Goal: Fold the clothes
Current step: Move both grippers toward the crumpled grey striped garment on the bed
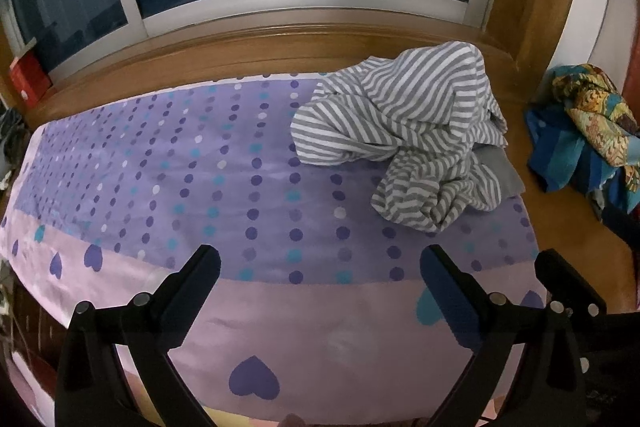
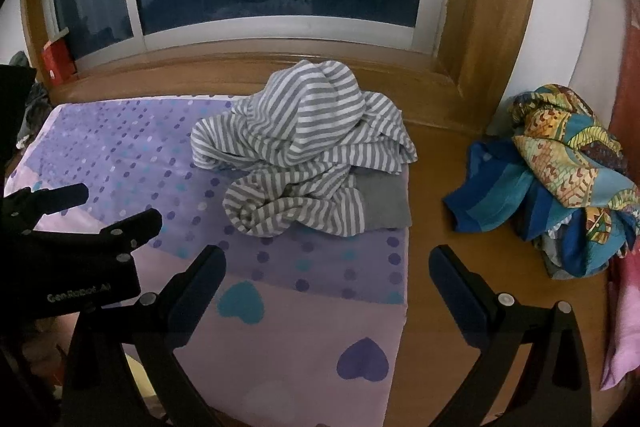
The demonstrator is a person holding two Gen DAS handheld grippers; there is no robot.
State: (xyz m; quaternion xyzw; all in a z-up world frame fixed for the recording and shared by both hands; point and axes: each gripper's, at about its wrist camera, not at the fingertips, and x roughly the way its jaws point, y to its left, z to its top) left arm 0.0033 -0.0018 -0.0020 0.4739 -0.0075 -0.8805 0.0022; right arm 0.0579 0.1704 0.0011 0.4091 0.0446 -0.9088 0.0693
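Note:
A crumpled grey-and-white striped garment lies bunched on the far right part of a purple dotted sheet. A plain grey piece pokes out from under it at the sheet's right edge. My left gripper hangs open over the near part of the sheet, well short of the garment, with nothing between its fingers. My right gripper is open too, over the sheet's near right edge and in front of the garment. The left gripper also shows at the left of the right wrist view.
A heap of blue and patterned clothes sits on the wooden surface to the right of the sheet. A window with a wooden sill runs along the back. A red box stands at the far left. Pink fabric lies at the right edge.

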